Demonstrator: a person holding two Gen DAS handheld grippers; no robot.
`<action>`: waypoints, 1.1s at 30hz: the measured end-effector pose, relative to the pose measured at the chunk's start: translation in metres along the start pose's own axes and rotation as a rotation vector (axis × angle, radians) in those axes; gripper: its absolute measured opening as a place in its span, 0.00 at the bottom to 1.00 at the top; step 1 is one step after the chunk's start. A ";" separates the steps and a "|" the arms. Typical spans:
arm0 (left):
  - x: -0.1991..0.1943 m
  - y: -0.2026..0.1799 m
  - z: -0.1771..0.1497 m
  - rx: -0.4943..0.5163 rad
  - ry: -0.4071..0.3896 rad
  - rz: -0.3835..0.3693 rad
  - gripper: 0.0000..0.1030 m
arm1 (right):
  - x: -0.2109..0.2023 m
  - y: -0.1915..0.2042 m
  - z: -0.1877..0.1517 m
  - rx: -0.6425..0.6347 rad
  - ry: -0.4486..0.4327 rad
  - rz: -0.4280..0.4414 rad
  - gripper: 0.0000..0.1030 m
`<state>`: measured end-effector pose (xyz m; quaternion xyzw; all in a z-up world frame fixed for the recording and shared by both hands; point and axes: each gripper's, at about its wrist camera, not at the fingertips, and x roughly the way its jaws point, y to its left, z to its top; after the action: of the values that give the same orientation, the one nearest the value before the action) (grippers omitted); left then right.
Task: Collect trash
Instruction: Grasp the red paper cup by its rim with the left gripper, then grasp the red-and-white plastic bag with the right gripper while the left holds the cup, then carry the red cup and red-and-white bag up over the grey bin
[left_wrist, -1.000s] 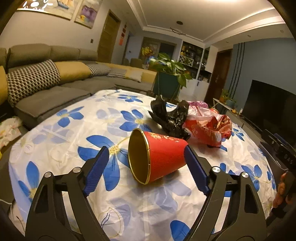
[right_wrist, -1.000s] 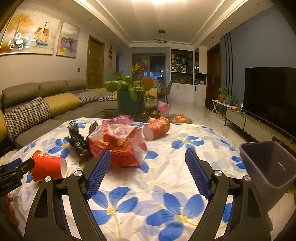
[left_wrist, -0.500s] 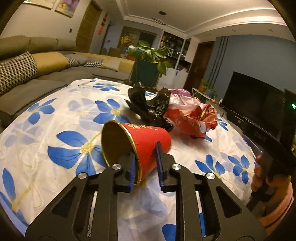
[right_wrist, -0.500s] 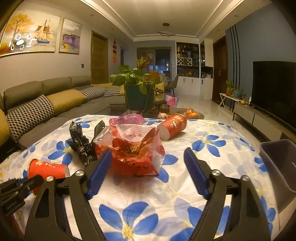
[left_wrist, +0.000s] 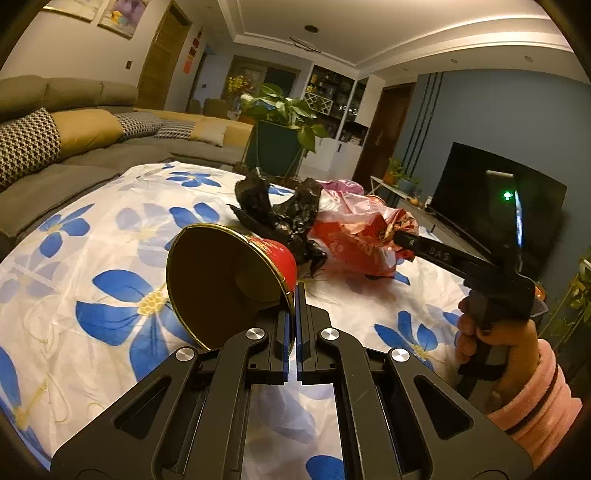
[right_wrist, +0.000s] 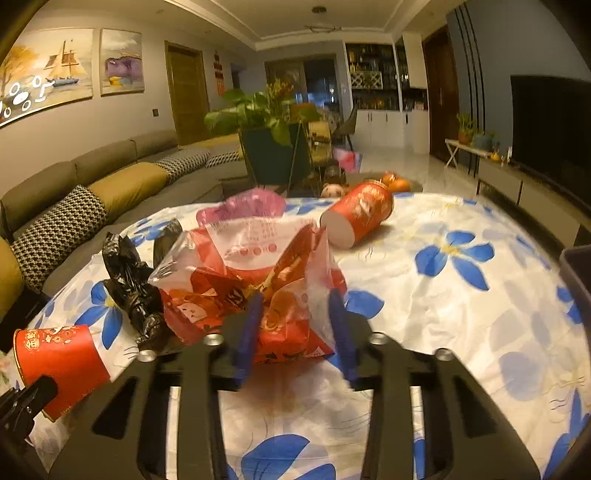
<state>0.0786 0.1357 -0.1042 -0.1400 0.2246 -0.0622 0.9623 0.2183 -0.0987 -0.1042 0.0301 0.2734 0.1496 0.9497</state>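
Note:
My left gripper (left_wrist: 294, 314) is shut on the rim of a red paper cup (left_wrist: 229, 280) with a gold inside, held just above the flowered tablecloth (left_wrist: 92, 258); the cup also shows in the right wrist view (right_wrist: 61, 363). My right gripper (right_wrist: 295, 325) has its blue pads on either side of a crumpled red and clear plastic bag (right_wrist: 255, 280), jaws partly closed around it, blurred by motion. A crumpled black bag (right_wrist: 129, 288) lies left of it. A second red cup (right_wrist: 358, 212) lies on its side further back.
A grey bin (right_wrist: 578, 273) stands at the table's right edge. A pink bag (right_wrist: 247, 205) lies behind the red bag. A sofa (right_wrist: 92, 184) runs along the left, a potted plant (right_wrist: 266, 140) stands behind the table, and a TV (right_wrist: 554, 129) is on the right.
My left gripper closed on the red cup's rim and lifted it. My right gripper moved forward to the red plastic bag and its jaws narrowed around it.

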 end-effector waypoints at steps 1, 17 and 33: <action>0.001 0.000 0.000 0.000 0.002 -0.001 0.01 | 0.000 -0.002 -0.001 0.007 0.005 0.010 0.21; -0.003 -0.004 0.001 -0.017 -0.007 -0.003 0.01 | -0.072 -0.033 -0.016 0.014 -0.104 -0.058 0.06; -0.013 -0.040 0.001 0.027 -0.014 -0.033 0.01 | -0.117 -0.065 -0.034 0.070 -0.119 -0.078 0.06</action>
<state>0.0650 0.0998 -0.0862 -0.1312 0.2148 -0.0800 0.9645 0.1236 -0.1969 -0.0827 0.0614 0.2224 0.1006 0.9678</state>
